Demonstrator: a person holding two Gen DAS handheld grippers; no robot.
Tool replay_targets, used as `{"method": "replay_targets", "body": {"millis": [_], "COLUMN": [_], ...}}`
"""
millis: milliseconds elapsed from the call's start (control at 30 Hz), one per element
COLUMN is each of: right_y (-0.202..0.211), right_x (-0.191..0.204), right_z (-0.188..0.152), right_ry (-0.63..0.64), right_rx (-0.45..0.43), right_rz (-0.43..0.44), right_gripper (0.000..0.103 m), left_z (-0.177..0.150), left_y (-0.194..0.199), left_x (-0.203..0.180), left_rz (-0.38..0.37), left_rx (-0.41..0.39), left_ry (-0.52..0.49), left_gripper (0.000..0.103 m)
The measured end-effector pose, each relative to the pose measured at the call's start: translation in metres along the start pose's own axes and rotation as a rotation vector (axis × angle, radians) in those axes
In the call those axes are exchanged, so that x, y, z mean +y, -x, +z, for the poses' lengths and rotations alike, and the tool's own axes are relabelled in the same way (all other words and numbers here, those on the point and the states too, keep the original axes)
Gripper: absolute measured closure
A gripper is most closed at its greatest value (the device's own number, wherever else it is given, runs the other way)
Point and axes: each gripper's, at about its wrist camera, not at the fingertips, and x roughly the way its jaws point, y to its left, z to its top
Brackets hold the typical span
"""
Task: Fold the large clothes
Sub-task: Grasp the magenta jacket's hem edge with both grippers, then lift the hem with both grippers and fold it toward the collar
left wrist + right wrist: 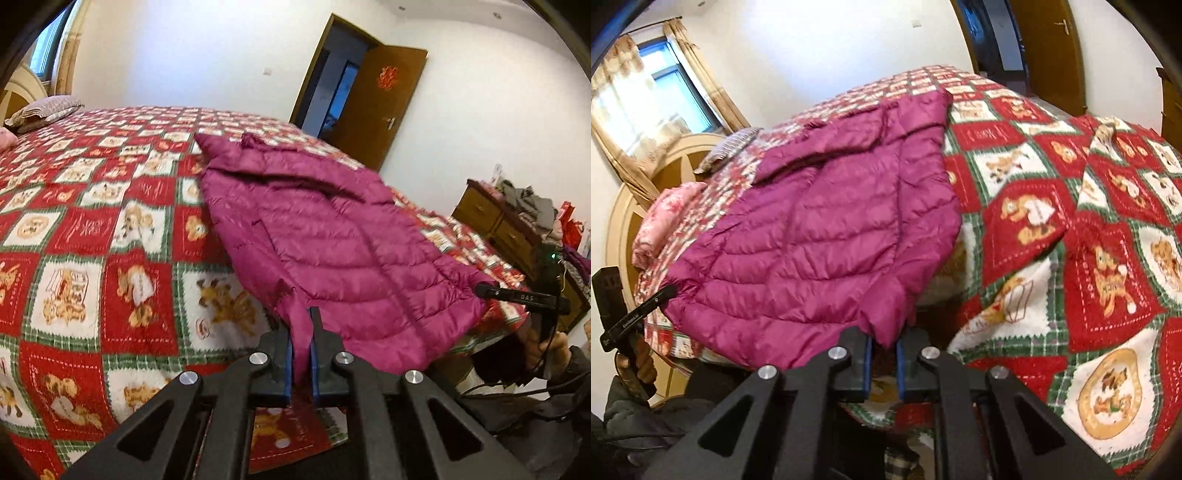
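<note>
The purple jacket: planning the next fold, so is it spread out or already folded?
Spread: the purple jacket lies open across the bed, hem corners pinched.

1. Bed [92, 229], before me: covered edge to edge by a red, white and green patchwork blanket [1052, 206] with bear motifs.
2. On the blanket: my magenta quilted down jacket [332, 236], spread flat, hem at the near edge.
3. At the head end: a striped pillow [44, 110] and a pink floral pillow [665, 218].
</note>
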Motion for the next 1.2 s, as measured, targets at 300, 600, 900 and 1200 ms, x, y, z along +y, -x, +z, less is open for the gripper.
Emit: {"method": "replay_targets", "body": {"millis": [300, 600, 900, 1200], "right_y": [0.032, 0.077, 0.135, 0.094], "right_x": [0.005, 0.013, 0.014, 0.031], "right_z": [0.014, 0.026, 0.057, 0.138], "right_ry": [-0.014, -0.003, -0.034, 0.001], "right_rx": [-0.082, -0.181, -0.349, -0.402], "right_rz": [0.066, 0.087, 0.116, 0.067], "right_gripper": [0.092, 0.092, 0.092, 0.092], "left_z": [0.017, 0.037, 0.07, 0.138], "left_y": [0.032, 0.07, 0.116, 0.056], "left_x": [-0.011, -0.035, -0.033, 0.013], "left_rz": [-0.121, -0.23, -0.27, -0.127], "left_rx": [-0.122, -0.24, -0.376, -0.295], "left_ry": [-0.011, -0.108, -0.102, 0.038], "left_gripper": [0.098, 0.098, 0.098, 0.098]}}
